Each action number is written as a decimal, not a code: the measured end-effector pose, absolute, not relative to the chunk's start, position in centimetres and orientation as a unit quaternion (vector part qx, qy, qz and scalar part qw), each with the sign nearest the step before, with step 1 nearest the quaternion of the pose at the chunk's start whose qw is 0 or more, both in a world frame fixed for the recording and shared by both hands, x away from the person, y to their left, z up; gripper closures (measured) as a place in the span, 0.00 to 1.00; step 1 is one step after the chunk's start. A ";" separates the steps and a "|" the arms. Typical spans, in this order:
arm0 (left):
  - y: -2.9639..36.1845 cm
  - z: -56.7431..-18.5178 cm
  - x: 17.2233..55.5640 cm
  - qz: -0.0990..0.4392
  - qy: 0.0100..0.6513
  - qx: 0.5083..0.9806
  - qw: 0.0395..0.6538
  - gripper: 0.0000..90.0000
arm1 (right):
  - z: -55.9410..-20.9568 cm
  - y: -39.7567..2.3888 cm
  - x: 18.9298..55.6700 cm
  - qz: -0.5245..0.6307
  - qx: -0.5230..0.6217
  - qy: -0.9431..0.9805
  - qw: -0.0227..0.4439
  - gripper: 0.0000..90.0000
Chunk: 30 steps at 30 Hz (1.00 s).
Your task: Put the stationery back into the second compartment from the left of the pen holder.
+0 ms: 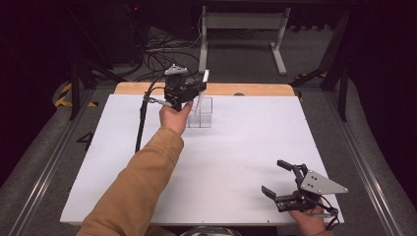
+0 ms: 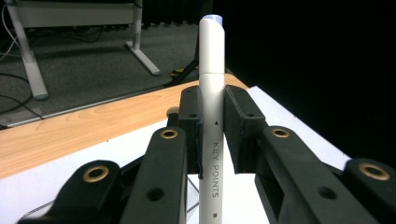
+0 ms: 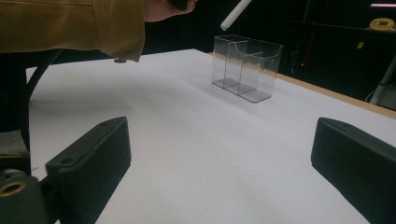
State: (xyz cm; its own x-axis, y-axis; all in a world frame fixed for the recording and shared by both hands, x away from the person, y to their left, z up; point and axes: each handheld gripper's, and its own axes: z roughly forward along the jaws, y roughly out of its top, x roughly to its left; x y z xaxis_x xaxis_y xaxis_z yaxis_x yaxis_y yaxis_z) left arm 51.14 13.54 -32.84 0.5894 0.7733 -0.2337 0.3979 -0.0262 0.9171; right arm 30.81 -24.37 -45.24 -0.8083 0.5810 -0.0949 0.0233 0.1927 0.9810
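White marker [image 2: 211,116]: smooth, slightly glossy plastic. Holder [image 3: 246,67]: clear glossy plastic, see-through walls. Surface [image 1: 236,147]: matt white sheet, bare pale wood strip along the far edge. Left tongs [image 2: 212,121]: matt black plastic, brass-look rivets. Right tongs [image 3: 219,163]: matt black too. Sleeve [image 1: 142,182]: tan cloth.

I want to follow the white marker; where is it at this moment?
In the high view the white marker is held in the left tongs at the far side of the table, its lower end just above the clear holder.

White marker [image 2: 211,93] held tilted above clear compartmented holder [image 3: 246,67].
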 end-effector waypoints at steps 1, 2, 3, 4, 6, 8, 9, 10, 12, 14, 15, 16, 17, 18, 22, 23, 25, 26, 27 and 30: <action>13.5 -32.9 51.2 0.175 0.418 0.695 0.558 0.87 | -45.2 -24.4 30.8 0.601 0.206 0.737 0.231 0.06; 13.5 -32.9 51.2 0.181 0.417 0.694 0.559 0.87 | -45.3 -24.4 30.8 0.602 0.205 0.736 0.230 0.06; 13.6 -32.9 51.3 0.187 0.415 0.692 0.560 0.87 | -45.2 -24.4 30.8 0.602 0.205 0.736 0.231 0.06; 13.6 -32.9 51.3 0.188 0.414 0.690 0.563 0.87 | -45.2 -24.4 30.8 0.602 0.203 0.737 0.231 0.06; 13.6 -33.0 51.4 0.190 0.415 0.687 0.565 0.87 | -45.2 -24.4 30.8 0.602 0.203 0.737 0.230 0.06; 13.6 -33.1 51.6 0.192 0.415 0.686 0.566 0.87 | -45.2 -24.4 30.7 0.603 0.203 0.736 0.230 0.06; 13.6 -33.2 51.7 0.194 0.415 0.686 0.565 0.87 | -45.2 -24.4 30.7 0.603 0.204 0.736 0.230 0.06; 13.7 -33.3 51.8 0.197 0.415 0.686 0.564 0.87 | -45.2 -24.4 30.7 0.604 0.203 0.736 0.229 0.06; 13.7 -33.5 52.0 0.207 0.410 0.685 0.565 0.87 | -45.2 -24.4 30.7 0.603 0.203 0.736 0.230 0.06; 13.7 -33.8 52.2 0.220 0.405 0.687 0.562 0.87 | -45.2 -24.4 30.7 0.604 0.203 0.736 0.229 0.06; 13.6 -33.9 52.3 0.226 0.401 0.689 0.560 0.87 | -45.2 -24.4 30.8 0.604 0.202 0.737 0.229 0.06; 13.6 -34.0 52.4 0.229 0.398 0.689 0.561 0.87 | -45.3 -24.4 30.7 0.603 0.203 0.737 0.228 0.06; 13.6 -34.1 52.4 0.233 0.396 0.689 0.560 0.87 | -45.3 -24.4 30.7 0.603 0.203 0.737 0.228 0.06; 13.6 -34.2 52.5 0.236 0.394 0.689 0.561 0.87 | -45.3 -24.4 30.8 0.603 0.201 0.737 0.229 0.06; 13.7 -34.6 52.8 0.239 0.393 0.688 0.561 0.87 | -45.3 -24.4 30.7 0.603 0.202 0.737 0.229 0.06; 13.7 -34.7 53.0 0.237 0.395 0.688 0.561 0.87 | -45.3 -24.4 30.7 0.603 0.202 0.737 0.229 0.06; 13.8 -34.9 53.2 0.240 0.397 0.688 0.558 0.87 | -45.3 -24.4 30.7 0.603 0.202 0.737 0.227 0.06; 13.9 -35.0 53.3 0.240 0.398 0.688 0.558 0.87 | -45.3 -24.4 30.7 0.603 0.202 0.737 0.227 0.06; 14.0 -35.1 53.4 0.240 0.399 0.688 0.557 0.87 | -45.2 -24.3 30.7 0.603 0.202 0.737 0.226 0.06; 14.2 -35.5 53.8 0.237 0.402 0.684 0.560 0.87 | -45.3 -24.3 30.7 0.603 0.202 0.737 0.226 0.06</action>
